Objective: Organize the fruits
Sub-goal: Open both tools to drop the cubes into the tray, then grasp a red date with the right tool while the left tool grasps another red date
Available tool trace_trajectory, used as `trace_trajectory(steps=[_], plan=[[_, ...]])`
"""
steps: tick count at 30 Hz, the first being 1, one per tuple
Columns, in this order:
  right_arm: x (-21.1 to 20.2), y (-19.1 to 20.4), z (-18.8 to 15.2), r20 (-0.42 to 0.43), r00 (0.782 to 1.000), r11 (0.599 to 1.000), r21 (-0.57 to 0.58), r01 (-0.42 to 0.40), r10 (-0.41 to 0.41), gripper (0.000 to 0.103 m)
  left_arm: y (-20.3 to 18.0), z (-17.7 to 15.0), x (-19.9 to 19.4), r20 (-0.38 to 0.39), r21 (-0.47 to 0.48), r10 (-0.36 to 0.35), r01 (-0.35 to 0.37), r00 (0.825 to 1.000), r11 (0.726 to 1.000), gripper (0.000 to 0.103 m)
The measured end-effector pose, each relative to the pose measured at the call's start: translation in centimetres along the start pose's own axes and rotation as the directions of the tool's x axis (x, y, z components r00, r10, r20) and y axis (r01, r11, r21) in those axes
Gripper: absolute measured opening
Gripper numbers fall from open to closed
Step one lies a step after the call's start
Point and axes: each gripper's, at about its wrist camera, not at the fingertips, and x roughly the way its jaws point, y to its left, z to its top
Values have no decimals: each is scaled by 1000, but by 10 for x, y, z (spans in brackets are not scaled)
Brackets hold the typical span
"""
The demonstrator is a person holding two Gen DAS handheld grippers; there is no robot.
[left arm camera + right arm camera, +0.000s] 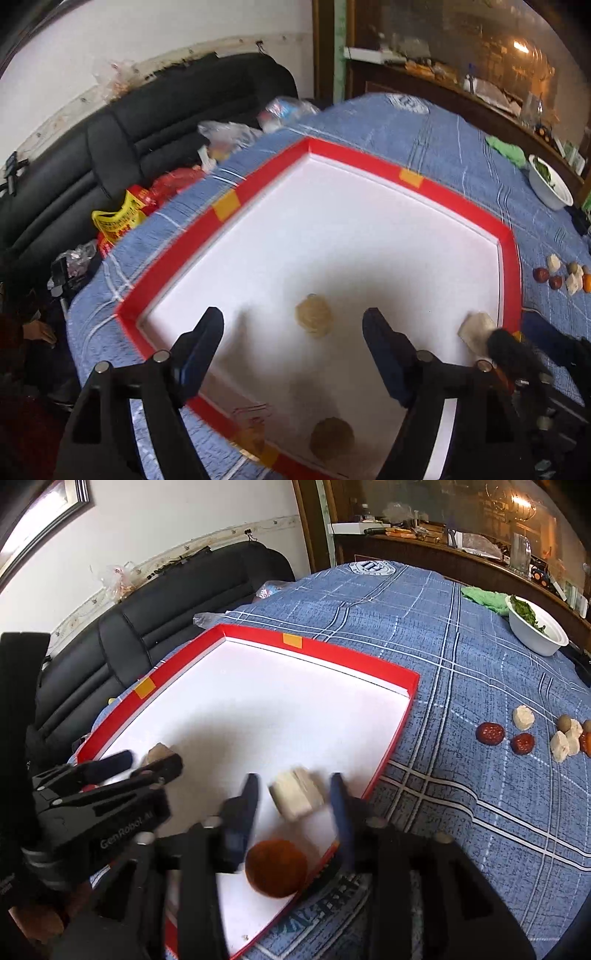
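Observation:
A red-rimmed tray (458,201) (351,657) with a white floor lies on the blue checked cloth. My left gripper (293,328) (142,762) stands open over its near left part, and a pale beige fruit (314,315) (159,752) lies on the floor between the fingers, untouched. A brownish round fruit (331,437) (276,867) rests near the tray's front edge. My right gripper (293,803) is open around a white chunk (297,794) (476,330), which looks blurred, with a gap showing beside it.
Loose pieces lie on the cloth right of the tray: red fruits (490,733) (541,274) and white chunks (523,716). A white bowl (537,631) (550,184) of greens and a green cloth (484,598) sit far right. A black sofa (147,129) with bags borders the table's left.

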Motion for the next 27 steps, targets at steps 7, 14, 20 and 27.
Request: trace_trajectory(steps=[7,14,20,27], plan=[[-56,-41,-18,97,994,997,68,38,-44,57,-13,-4,-28,82,-59,-103,108,991,992,78],[-83,-152,-48,75,973,937,295,188,-219,57,-89,-8,-44,92,109,-257,247,962,963,78],[-57,-186,-41,26,983,932,322,165,-183,50,-157,-11,-41,49,271,-306,282,951,920,78],[-6,-180,6,12,986,961,222,162,-169,41,-167,-11,-34,44,290,-327,301,944,908,77]])
